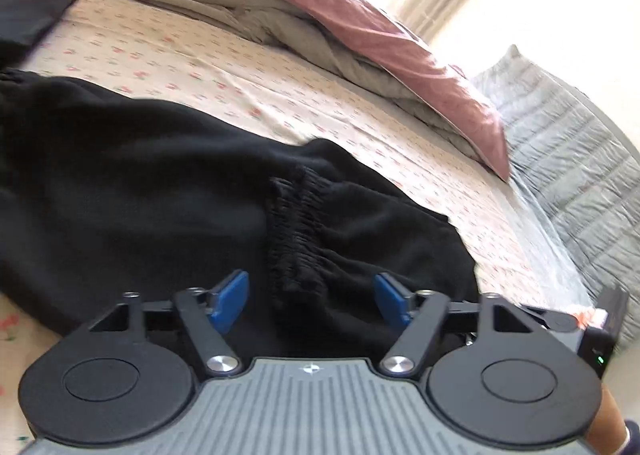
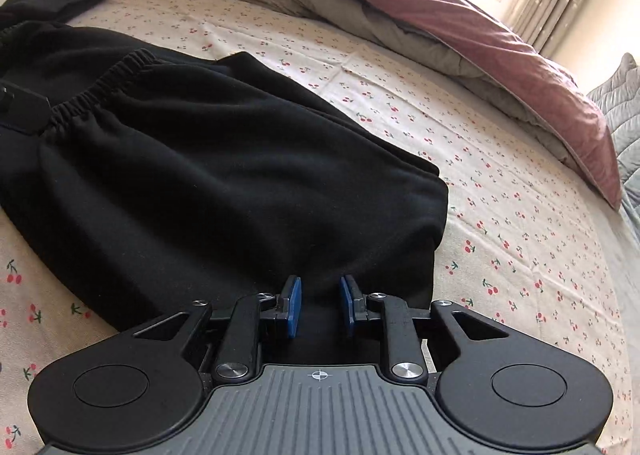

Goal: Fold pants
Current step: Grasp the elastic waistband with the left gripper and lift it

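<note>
Black pants (image 2: 208, 175) lie on the bed (image 2: 500, 215), already doubled over: the elastic waistband (image 1: 296, 239) sits on top of the pile, a folded edge to the right. Cherry-print sheet is visible all round, with a pink duvet (image 1: 400, 43) bunched at the far side, well apart.

Left tongs (image 1: 312, 301): spread wide, blue pads either side of the waistband ridge, nothing pinched. Right tongs (image 2: 320, 305): jaws narrow but a gap is seen between the pads; black cloth lies under and between them, and it cannot be told whether any is caught. Judged as released or nearly so.

Step in hand, as judged: let go after a fold, then reset for the next one.

To be done well:
- Both tongs should be lifted clear before being moved sideways, so the top layer is not dragged.
- The puckered waistband should be smoothed flat first; the bulk there will skew the next fold.
- The next grips should be taken at the two corners of one edge, through all layers, not just the top one.
- Both hands should be carried level and together so the edges line up.

Risk: the soft fleece may cling to the pads, so the release should be checked.
</note>
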Demonstrator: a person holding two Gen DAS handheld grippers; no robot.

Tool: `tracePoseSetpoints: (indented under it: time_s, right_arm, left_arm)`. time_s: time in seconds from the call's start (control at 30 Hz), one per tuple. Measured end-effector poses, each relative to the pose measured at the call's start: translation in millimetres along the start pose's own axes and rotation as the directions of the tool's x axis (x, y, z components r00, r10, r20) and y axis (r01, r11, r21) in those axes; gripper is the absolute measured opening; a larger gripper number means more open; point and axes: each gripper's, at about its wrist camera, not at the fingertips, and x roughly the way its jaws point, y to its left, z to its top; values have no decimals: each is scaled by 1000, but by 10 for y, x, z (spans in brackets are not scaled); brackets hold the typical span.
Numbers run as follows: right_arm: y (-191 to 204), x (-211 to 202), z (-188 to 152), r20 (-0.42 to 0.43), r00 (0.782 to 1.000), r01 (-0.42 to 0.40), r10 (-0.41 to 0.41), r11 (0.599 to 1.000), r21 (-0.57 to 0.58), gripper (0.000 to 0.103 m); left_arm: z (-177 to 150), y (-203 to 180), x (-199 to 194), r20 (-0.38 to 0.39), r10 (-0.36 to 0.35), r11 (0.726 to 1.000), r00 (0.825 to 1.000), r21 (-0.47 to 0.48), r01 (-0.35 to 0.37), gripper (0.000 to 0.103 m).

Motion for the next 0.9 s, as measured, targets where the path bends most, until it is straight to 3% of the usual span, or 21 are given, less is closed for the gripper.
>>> tracePoseSetpoints:
  time_s: [0.07,0.13,0.23,0.27,0.3,0.43,0.57,0.63,0.67,0.73,0.87,0.9]
  right_arm:
    - [100,-47,38,53,997,-60,60,998,9,31]
    - [257,-90,95,98,990,-99,99,995,-8,44]
    - [496,-156,144,162,975,-145,154,987,-61,44]
    - [588,-182,165,179,970,-152,166,984,-88,44]
    - [642,-202,170,192,967,-152,169,983,-102,44]
    - [734,-273,166,223,957,-161,187,979,-127,44]
    - [650,-273,191,213,955,-194,206,978,-79,44]
    - [600,-257,197,211,951,-219,225,974,-54,44]
    - [587,-265,196,216,948,-230,235,972,-47,44]
    - [587,-276,181,226,941,-248,252,968,-45,44]
    - [628,-228,214,241,930,-275,276,961,-40,44]
    - [625,-202,229,242,927,-290,287,957,-24,44]
  left_arm:
    - [86,241,-199,79,94,995,992,-32,-92,93]
    - [175,539,-412,138,182,978,974,-133,-164,93]
    - [206,1063,-648,146,265,907,953,-373,-196,95]
    - [182,1233,-703,135,282,864,950,-466,-191,96]
    - [155,1369,-718,127,278,831,952,-529,-172,96]
    - [118,1554,-574,108,144,774,984,-631,-44,99]
    - [133,1625,-351,93,125,716,988,-697,-25,101]
    - [138,1675,-320,135,139,698,981,-716,0,100]
    - [142,1683,-311,158,149,697,976,-717,9,98]
    - [190,1689,-282,168,169,707,971,-707,0,83]
    - [184,1698,-264,177,218,725,960,-688,-37,46]
    - [166,1686,-273,188,225,724,956,-688,-35,44]
